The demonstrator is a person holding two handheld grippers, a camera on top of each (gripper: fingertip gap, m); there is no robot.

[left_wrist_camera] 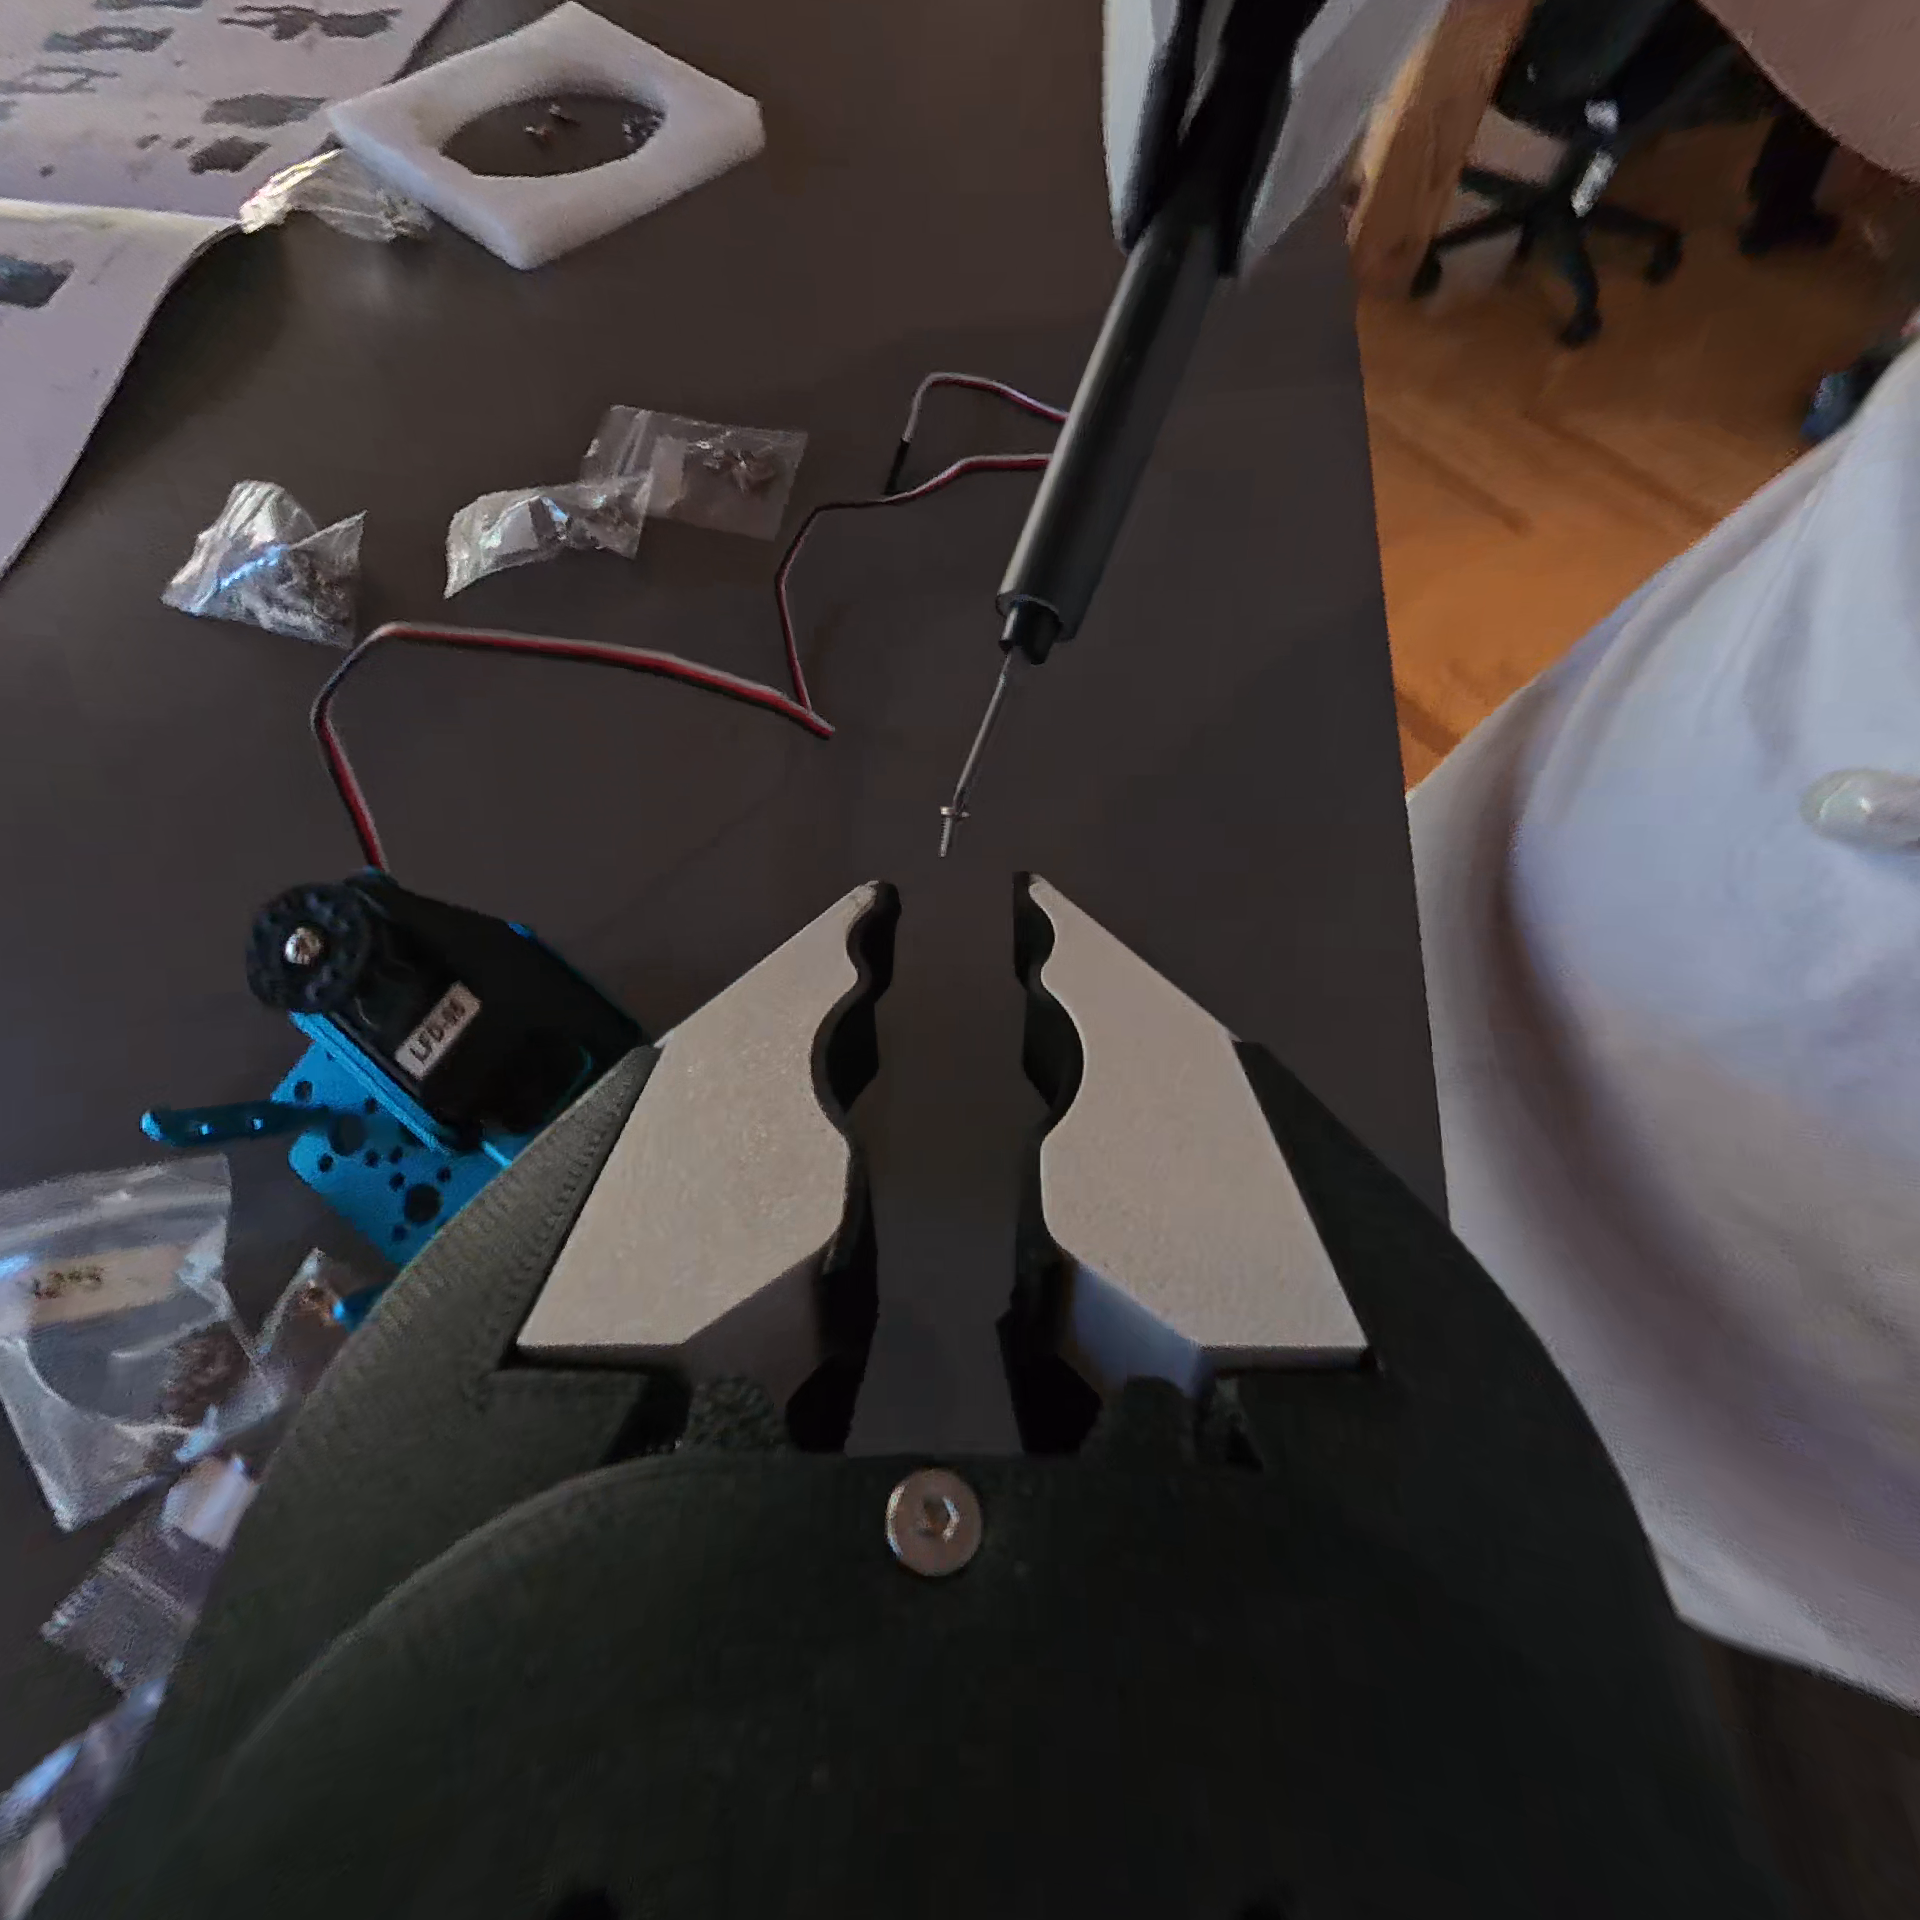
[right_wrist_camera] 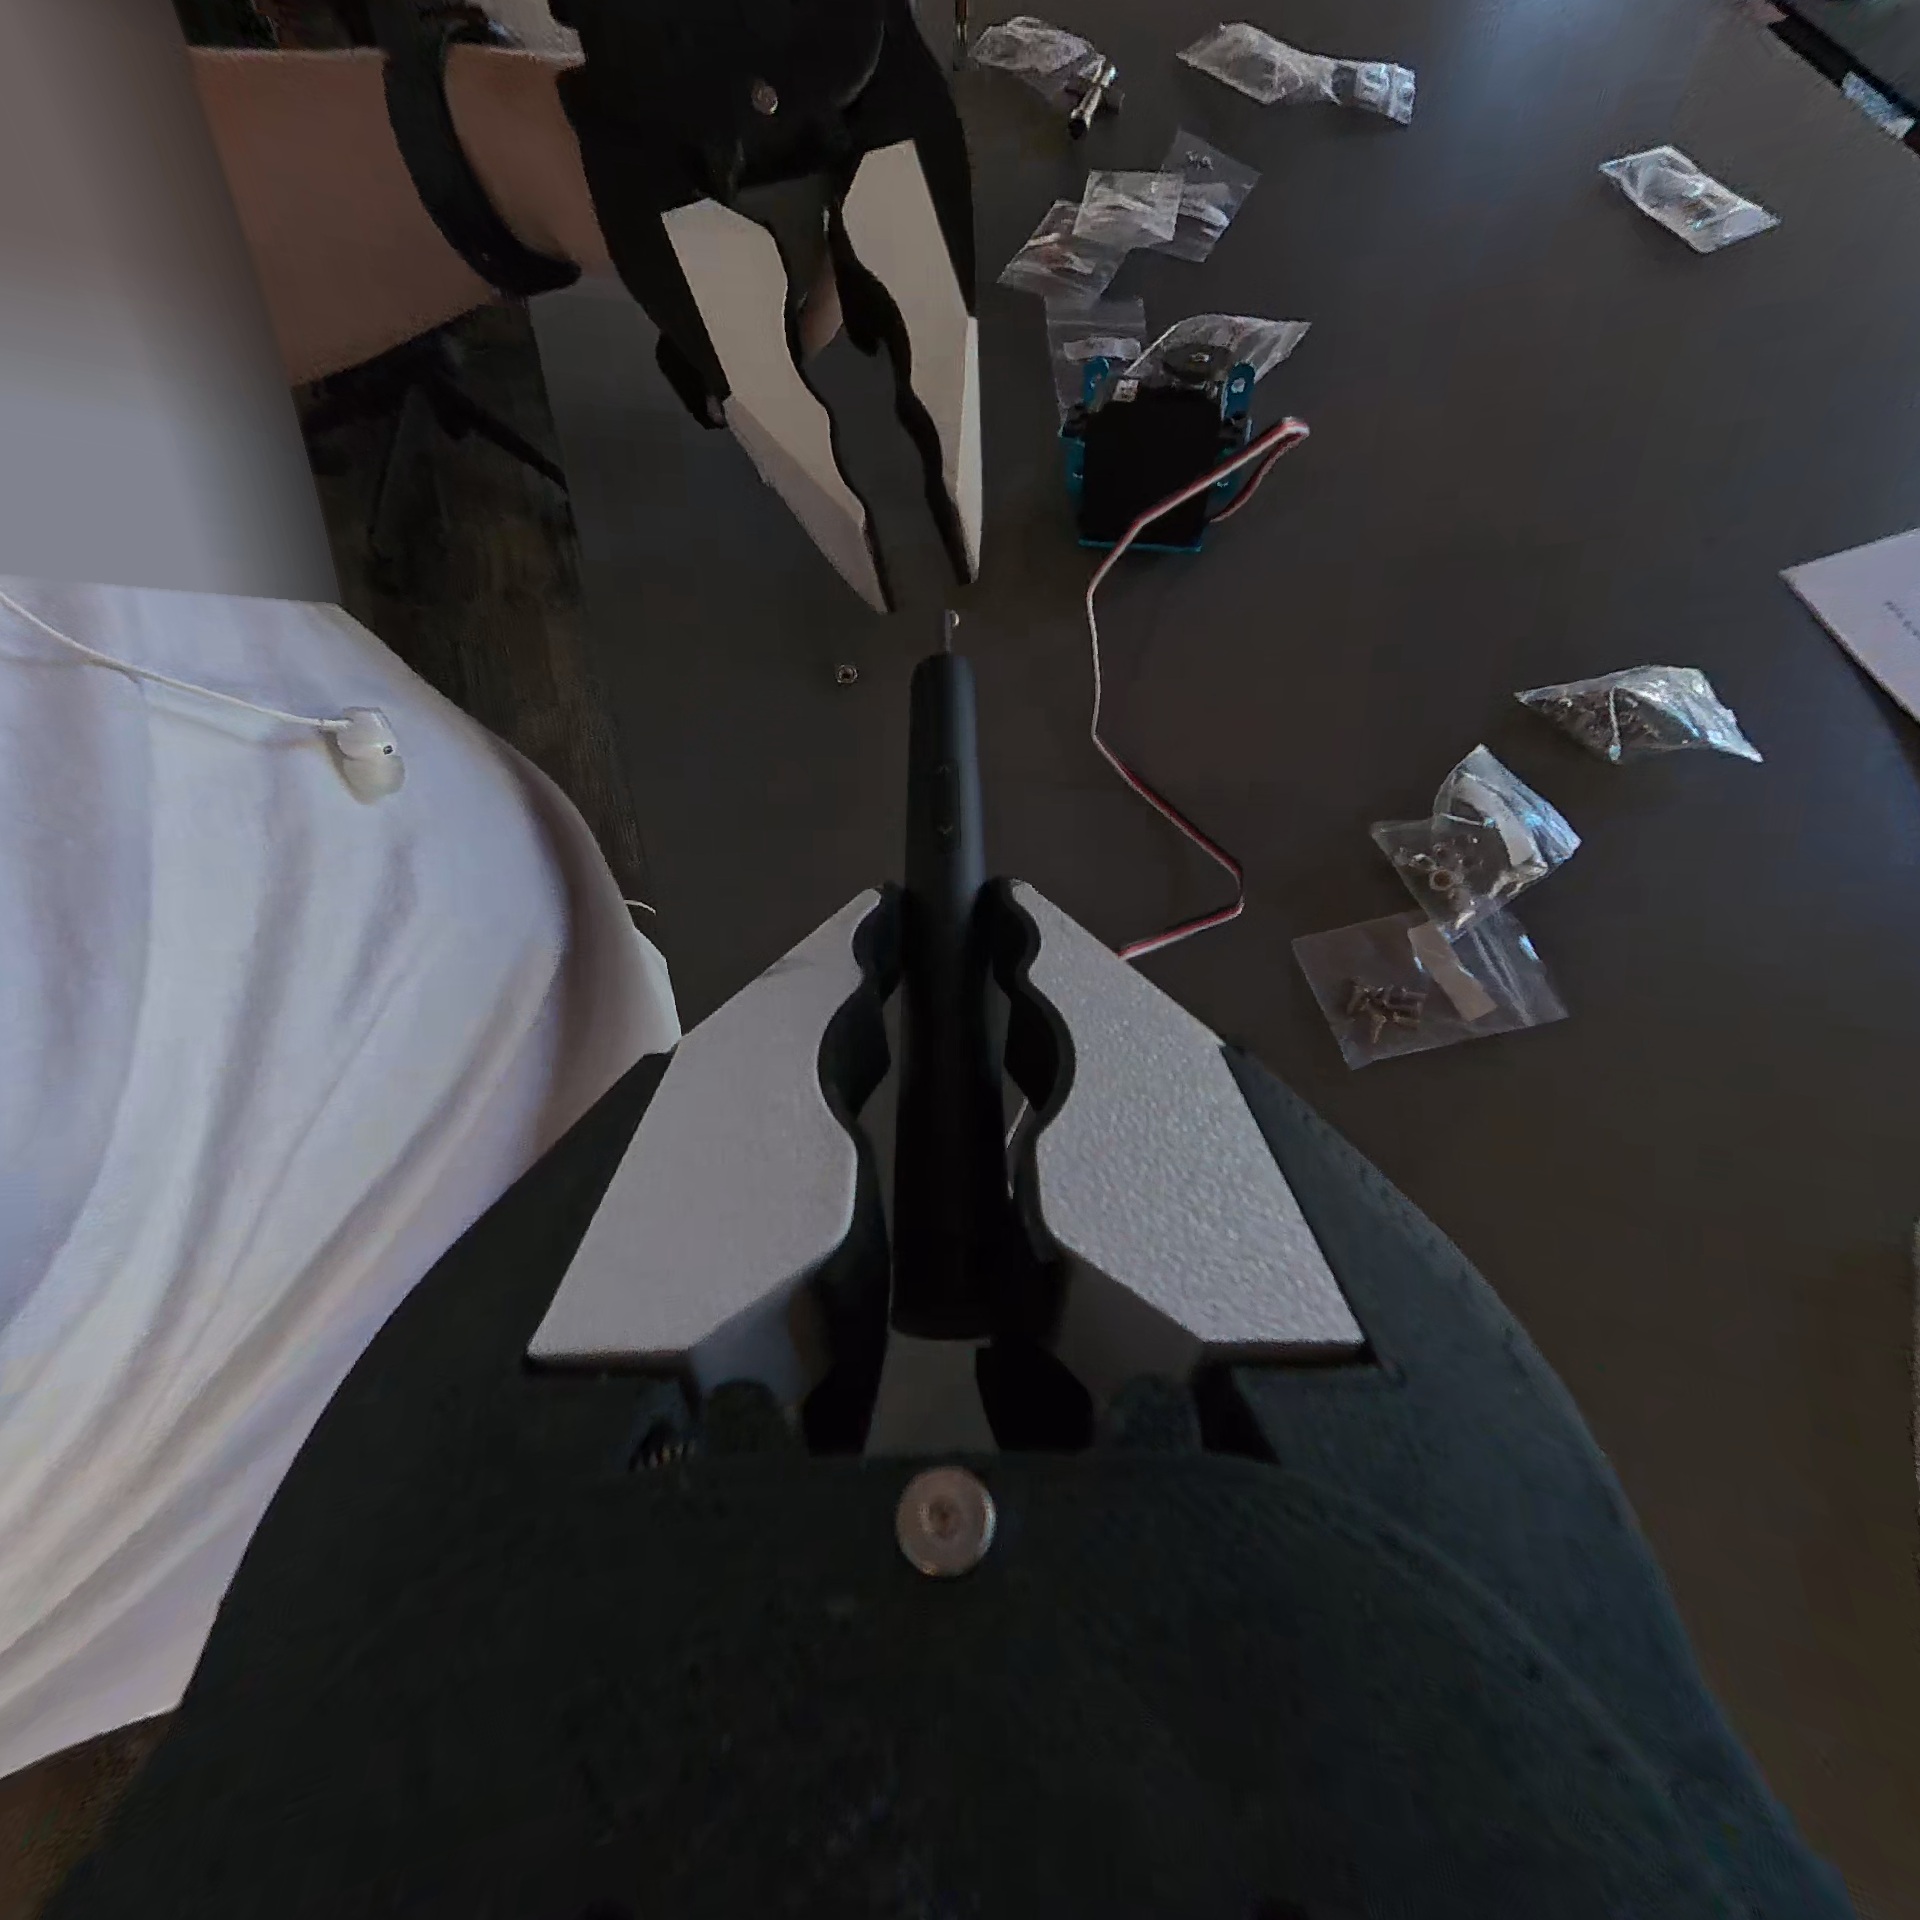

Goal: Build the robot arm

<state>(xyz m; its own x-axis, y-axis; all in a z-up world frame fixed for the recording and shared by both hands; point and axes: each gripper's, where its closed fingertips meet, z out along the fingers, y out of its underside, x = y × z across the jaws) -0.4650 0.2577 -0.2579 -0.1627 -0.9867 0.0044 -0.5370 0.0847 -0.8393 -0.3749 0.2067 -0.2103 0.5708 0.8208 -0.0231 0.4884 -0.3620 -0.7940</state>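
My right gripper (right_wrist_camera: 943,894) is shut on a black electric screwdriver (right_wrist_camera: 940,935), which points forward over the dark table. In the left wrist view the screwdriver (left_wrist_camera: 1101,416) slants down from the top, and a small silver screw (left_wrist_camera: 951,826) hangs on its bit tip, just beyond my left gripper (left_wrist_camera: 956,888). The left gripper is open and empty, its jaws a small gap apart. It also shows in the right wrist view (right_wrist_camera: 925,592), tips close to the screw (right_wrist_camera: 949,620). A black servo in a blue bracket (left_wrist_camera: 416,1039) stands left of the left gripper, also seen in the right wrist view (right_wrist_camera: 1148,457).
The servo's red, white and black cable (left_wrist_camera: 582,649) loops across the table. Several clear bags of small parts (left_wrist_camera: 270,561) (right_wrist_camera: 1455,977) lie around. A white foam frame (left_wrist_camera: 551,125) and paper sheets (left_wrist_camera: 94,156) lie at the far left. A small nut (right_wrist_camera: 844,675) lies loose. A person's white shirt (right_wrist_camera: 260,987) is close. My right fingertips sit around 12 cm from my left ones.
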